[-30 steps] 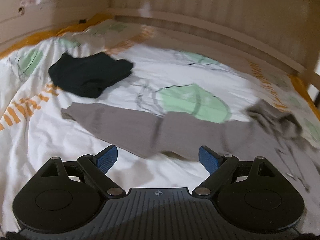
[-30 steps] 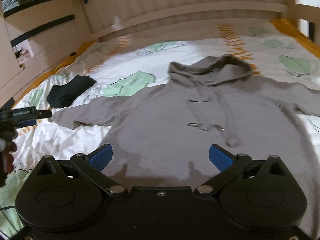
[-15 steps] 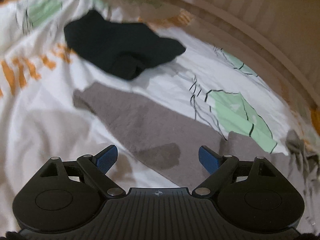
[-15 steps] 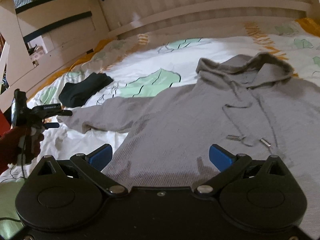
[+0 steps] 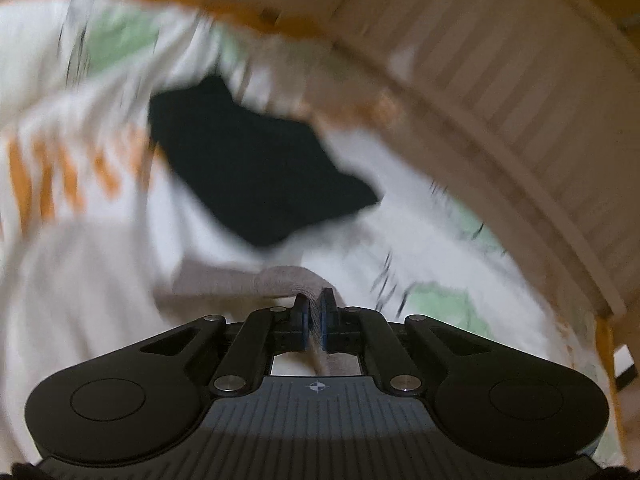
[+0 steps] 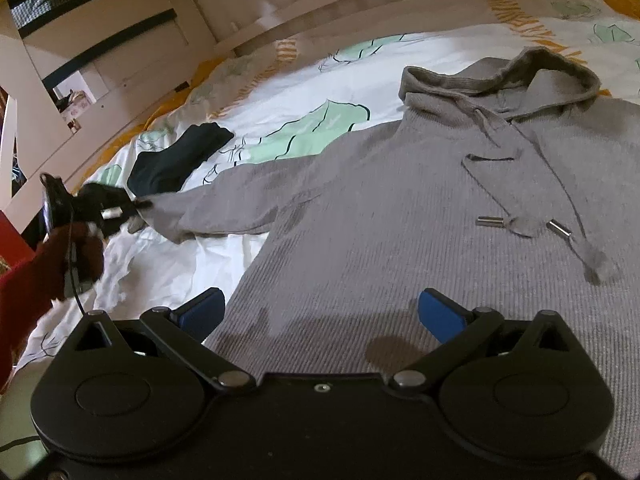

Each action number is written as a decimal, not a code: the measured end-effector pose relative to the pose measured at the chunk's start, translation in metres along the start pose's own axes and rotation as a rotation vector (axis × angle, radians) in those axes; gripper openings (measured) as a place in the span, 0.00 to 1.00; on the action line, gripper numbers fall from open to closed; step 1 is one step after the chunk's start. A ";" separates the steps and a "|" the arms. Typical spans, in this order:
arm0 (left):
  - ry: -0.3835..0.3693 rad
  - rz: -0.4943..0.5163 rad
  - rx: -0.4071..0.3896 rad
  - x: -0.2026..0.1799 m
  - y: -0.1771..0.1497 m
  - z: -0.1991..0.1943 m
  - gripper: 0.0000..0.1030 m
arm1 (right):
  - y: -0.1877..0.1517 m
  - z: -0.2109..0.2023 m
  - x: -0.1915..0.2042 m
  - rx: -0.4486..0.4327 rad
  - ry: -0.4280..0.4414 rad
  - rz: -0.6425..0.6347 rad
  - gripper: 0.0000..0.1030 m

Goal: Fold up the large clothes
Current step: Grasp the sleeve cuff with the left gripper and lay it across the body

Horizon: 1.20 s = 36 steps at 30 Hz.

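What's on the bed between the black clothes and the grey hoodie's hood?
Only bare bedsheet, white with green leaf shapes. The right wrist view shows it between the black clothes and the hood of the grey hoodie.

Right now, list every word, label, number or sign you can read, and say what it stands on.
Nothing readable.
Orange print on the duvet: letter-like, not legible.
White label on the left tongs: too small and blurred.
Crosshair mark on the left tongs' body: a symbol, no text.
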<state>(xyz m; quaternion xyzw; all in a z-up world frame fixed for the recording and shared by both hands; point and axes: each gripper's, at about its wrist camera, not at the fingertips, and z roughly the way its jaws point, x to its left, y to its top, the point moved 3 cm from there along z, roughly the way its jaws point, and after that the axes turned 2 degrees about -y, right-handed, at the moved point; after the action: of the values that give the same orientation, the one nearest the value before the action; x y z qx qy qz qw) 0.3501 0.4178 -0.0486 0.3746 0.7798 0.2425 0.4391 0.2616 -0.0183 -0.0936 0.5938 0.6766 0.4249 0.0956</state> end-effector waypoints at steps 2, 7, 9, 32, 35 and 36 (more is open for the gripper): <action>-0.020 0.017 -0.054 -0.009 0.018 -0.015 0.05 | 0.000 0.000 -0.001 0.003 -0.004 0.003 1.00; -0.011 0.120 -0.039 -0.033 0.022 -0.021 0.05 | -0.002 0.003 -0.003 0.013 0.005 0.041 1.00; -0.013 0.128 -0.030 -0.042 0.015 -0.020 0.05 | -0.005 0.003 -0.002 0.030 0.011 0.044 1.00; -0.461 0.434 0.214 -0.332 -0.145 -0.012 0.06 | -0.022 -0.075 -0.063 -0.035 -0.061 0.161 1.00; -0.447 0.469 0.282 -0.346 -0.194 0.006 0.07 | -0.023 -0.083 -0.074 -0.043 -0.081 0.189 1.00; -0.437 0.485 0.300 -0.349 -0.211 0.013 0.09 | -0.023 -0.085 -0.077 -0.045 -0.085 0.200 1.00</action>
<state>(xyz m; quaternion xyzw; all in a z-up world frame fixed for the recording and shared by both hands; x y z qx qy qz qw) 0.3994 0.0132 -0.0285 0.6520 0.5828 0.1364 0.4653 0.2124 -0.1244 -0.0856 0.6735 0.5995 0.4220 0.0948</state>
